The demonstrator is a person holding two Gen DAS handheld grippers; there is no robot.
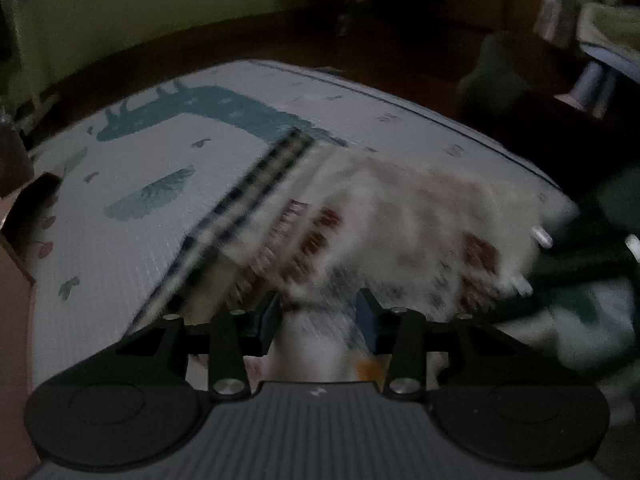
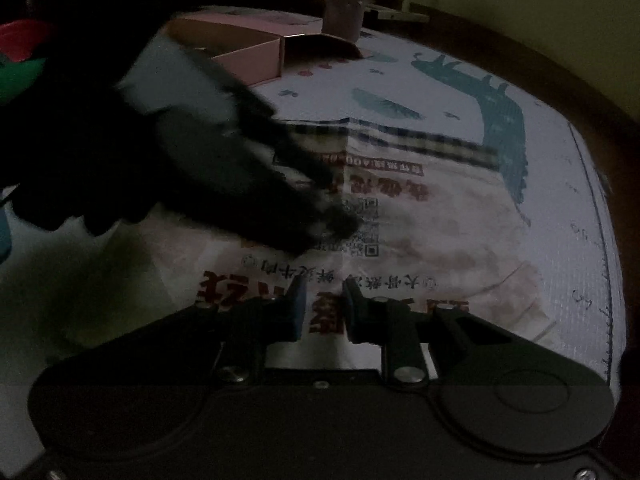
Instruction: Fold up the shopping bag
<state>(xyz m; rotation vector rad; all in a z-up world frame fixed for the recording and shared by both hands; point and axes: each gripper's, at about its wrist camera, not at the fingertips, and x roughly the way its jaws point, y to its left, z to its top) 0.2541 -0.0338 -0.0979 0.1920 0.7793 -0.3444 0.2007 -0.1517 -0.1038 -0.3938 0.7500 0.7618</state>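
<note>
The shopping bag is white with red lettering, a QR code and a dark checked band along one edge. It lies mostly flat on a pale mat with a teal giraffe print. In the left wrist view the bag is blurred. My left gripper is open just above the bag's near edge, with bag material between its blue pads. My right gripper is open, narrowly, over the bag's near red lettering. The left gripper also shows in the right wrist view as a dark blur across the bag's middle.
An open pink cardboard box and a small jar stand at the mat's far left corner. The mat lies on a dark wooden floor. The right gripper shows dark at the bag's right side. Cloth and furniture legs stand at the back right.
</note>
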